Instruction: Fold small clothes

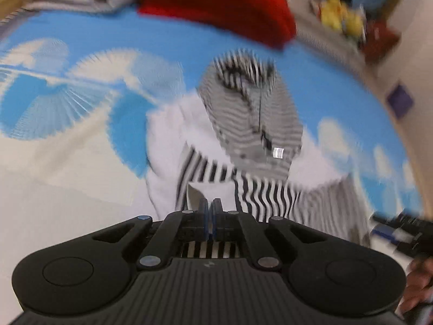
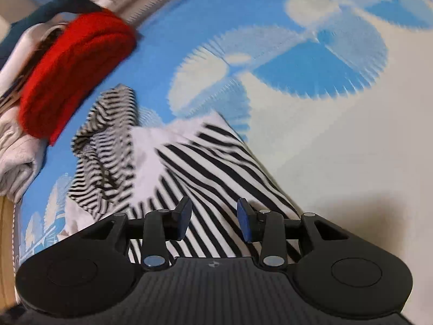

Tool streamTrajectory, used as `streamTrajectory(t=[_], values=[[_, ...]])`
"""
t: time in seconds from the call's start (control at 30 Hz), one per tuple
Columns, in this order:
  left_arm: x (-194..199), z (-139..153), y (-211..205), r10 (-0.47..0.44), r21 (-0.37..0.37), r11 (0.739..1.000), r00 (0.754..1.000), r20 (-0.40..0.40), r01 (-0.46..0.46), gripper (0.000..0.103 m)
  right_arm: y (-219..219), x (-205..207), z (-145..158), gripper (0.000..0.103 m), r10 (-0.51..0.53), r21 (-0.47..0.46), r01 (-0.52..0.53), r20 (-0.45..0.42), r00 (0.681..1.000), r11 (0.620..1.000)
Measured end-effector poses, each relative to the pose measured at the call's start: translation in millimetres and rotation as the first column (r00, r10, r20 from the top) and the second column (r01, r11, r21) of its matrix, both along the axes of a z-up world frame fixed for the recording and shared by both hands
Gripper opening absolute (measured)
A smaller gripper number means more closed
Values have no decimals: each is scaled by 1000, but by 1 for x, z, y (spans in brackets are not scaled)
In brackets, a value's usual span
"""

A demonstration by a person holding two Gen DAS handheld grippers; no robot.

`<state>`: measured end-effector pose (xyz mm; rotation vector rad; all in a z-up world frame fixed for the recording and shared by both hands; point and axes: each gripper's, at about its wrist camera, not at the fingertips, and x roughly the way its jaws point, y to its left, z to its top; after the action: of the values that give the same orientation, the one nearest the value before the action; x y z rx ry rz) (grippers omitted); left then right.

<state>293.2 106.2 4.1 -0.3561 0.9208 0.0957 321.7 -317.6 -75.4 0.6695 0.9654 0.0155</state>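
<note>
Black-and-white striped cloth lies under both my tools. My left hand-held gripper (image 1: 210, 211), bottom centre of its frame, has its jaws pressed together; whether a fold of fabric is pinched between the pads I cannot tell through the blur. My right hand-held gripper (image 2: 213, 220) stands with jaws apart, nothing between the pads, hovering over the striped garment (image 2: 205, 168). The garment spreads from frame bottom toward the middle, a finer-striped part bunched at its upper left. It lies on a blue-and-white patterned sheet (image 2: 311, 62). In the upper left of the right view sits a red knit piece (image 2: 78, 67), beside pale folded clothes (image 2: 16, 159). Everything is motion-blurred.
</note>
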Motion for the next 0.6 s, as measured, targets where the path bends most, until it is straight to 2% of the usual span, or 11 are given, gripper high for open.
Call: streamTrajectory(t=[0.07,0.1,0.13,0.17,0.2,0.23,0.3,0.33,0.37,0.53,0.6], values=[[-21,15,-2,68,107,992,997,46,-73,2,3,0,-2,39,3,8,-3,-9,1000,1000],[-27,14,-2,92,150,984,995,31,-96,2,2,0,-7,39,-2,33,3,-32,999,999],[-25,7,-1,92,147,985,996,-16,-88,5,1,0,-15,39,-12,69,17,-69,998,997],[-20,-1,0,74,116,991,995,-71,-65,5,1,0,-23,39,-18,91,28,-106,994,995],[-16,-8,7,84,54,995,991,-104,-78,5,1,0,-31,39,-20,95,34,-144,989,995],[-14,-9,12,112,24,994,988,-107,-110,6,2,0,-39,38,-23,84,39,-183,983,996],[-8,-7,16,131,50,991,988,-83,-127,6,-1,-2,-50,23,-44,72,62,-222,974,995],[-4,-5,17,127,67,990,989,-70,-122,6,-3,-2,-51,6,-61,52,75,-235,970,996],[-1,-7,19,121,59,991,990,-70,-117,6,-6,-2,-52,0,-75,35,86,-244,967,996],[24,-49,28,45,-92,994,979,-200,-64,7,-6,-1,-49,0,-92,-4,94,-227,969,996],[28,-69,28,10,-121,992,968,-250,-41,15,-6,0,-48,0,-95,-15,94,-222,970,995]])
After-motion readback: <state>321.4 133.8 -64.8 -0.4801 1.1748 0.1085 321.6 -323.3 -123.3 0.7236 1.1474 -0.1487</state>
